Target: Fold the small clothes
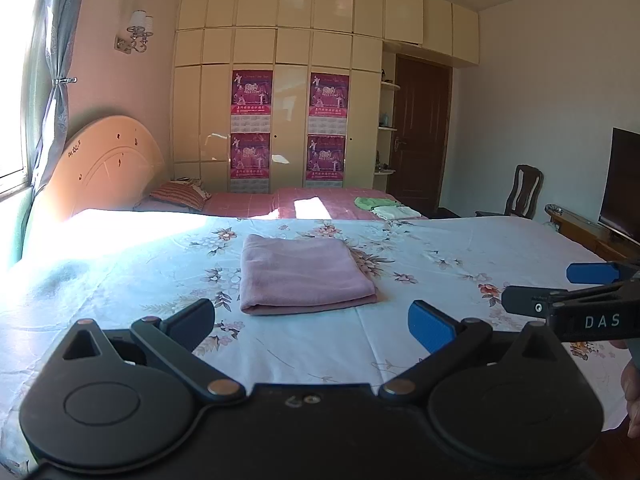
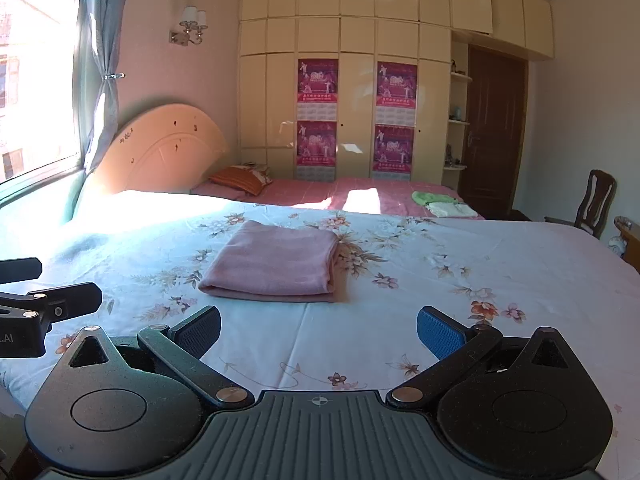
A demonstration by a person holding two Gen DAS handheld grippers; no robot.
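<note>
On the floral bedsheet (image 1: 440,248) lies a folded pink cloth (image 1: 304,276), flat and square. The left gripper (image 1: 312,322) and right gripper (image 2: 320,330) hover near it, both spread wide and grasping nothing.

The left gripper (image 1: 312,322) has a matte black body with two round discs, black link arms joined by silver rivets, one black finger pad and one blue ribbed pad (image 1: 430,326). The right gripper (image 2: 319,330) looks the same, but its base plate is grey with ribs and a small crosshair mark. In the left wrist view its side carries the white letters "DAS", and some bare skin of the person's hand (image 1: 633,392) shows at the edge.
</note>
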